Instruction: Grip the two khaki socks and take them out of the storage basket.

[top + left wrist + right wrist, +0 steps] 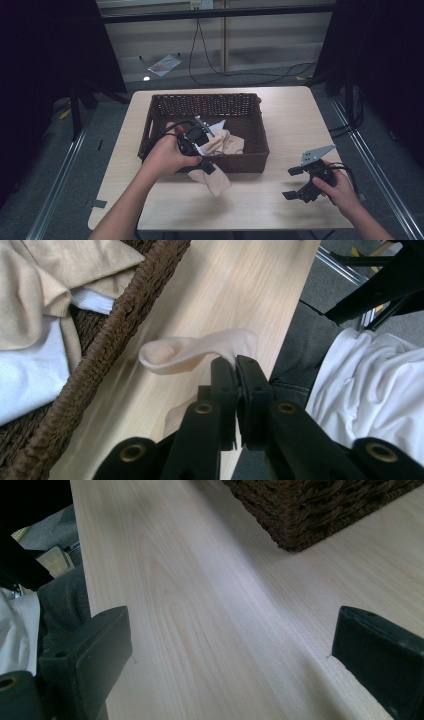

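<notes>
High view: left gripper (207, 167) pinches a beige sock (214, 181) hanging over the wicker basket (150, 131)'s near wall; right gripper (298, 183) rests spread, near right

Left gripper view: thin pinch; sock (192, 352) could slip out

Right gripper view: bare table (210, 605)

One desk (280, 200). One basket (250, 150) on it. One sock (216, 182) hangs at the basket's 6 o'clock side. Two hand-held grippers: one (207, 167) at 9 o'clock, one (295, 182) at 4 o'clock.
</notes>
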`<state>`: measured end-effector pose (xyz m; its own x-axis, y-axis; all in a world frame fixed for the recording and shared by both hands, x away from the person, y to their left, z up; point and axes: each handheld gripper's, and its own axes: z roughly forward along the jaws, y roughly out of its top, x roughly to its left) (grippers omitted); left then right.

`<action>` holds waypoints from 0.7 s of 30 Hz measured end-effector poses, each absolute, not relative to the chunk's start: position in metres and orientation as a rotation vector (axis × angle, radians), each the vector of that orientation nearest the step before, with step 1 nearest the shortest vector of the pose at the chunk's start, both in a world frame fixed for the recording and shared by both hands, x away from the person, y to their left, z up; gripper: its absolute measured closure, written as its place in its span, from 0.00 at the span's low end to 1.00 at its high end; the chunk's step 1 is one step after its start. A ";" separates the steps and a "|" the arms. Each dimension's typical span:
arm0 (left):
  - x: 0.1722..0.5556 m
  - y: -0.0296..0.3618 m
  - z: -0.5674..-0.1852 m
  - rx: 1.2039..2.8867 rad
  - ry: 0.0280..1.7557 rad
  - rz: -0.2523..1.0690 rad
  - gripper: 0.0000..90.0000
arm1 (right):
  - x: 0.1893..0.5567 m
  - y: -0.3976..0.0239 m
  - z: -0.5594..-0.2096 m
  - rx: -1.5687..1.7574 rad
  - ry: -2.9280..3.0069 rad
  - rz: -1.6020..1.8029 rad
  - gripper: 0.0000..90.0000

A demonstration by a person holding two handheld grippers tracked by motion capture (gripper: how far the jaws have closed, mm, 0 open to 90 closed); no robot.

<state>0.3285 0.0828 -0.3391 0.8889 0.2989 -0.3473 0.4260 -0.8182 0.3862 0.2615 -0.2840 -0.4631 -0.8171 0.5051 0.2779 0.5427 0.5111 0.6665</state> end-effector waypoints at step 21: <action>0.362 0.081 -0.335 2.528 0.612 -0.157 0.24 | 0.261 -0.284 -0.463 -0.927 -2.688 -1.211 0.02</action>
<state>0.3615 0.0810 -0.3354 0.8907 0.3929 -0.2288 0.4545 -0.7571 0.4692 0.2614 -0.2839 -0.4631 -0.8188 0.5017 0.2789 0.5414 0.5133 0.6659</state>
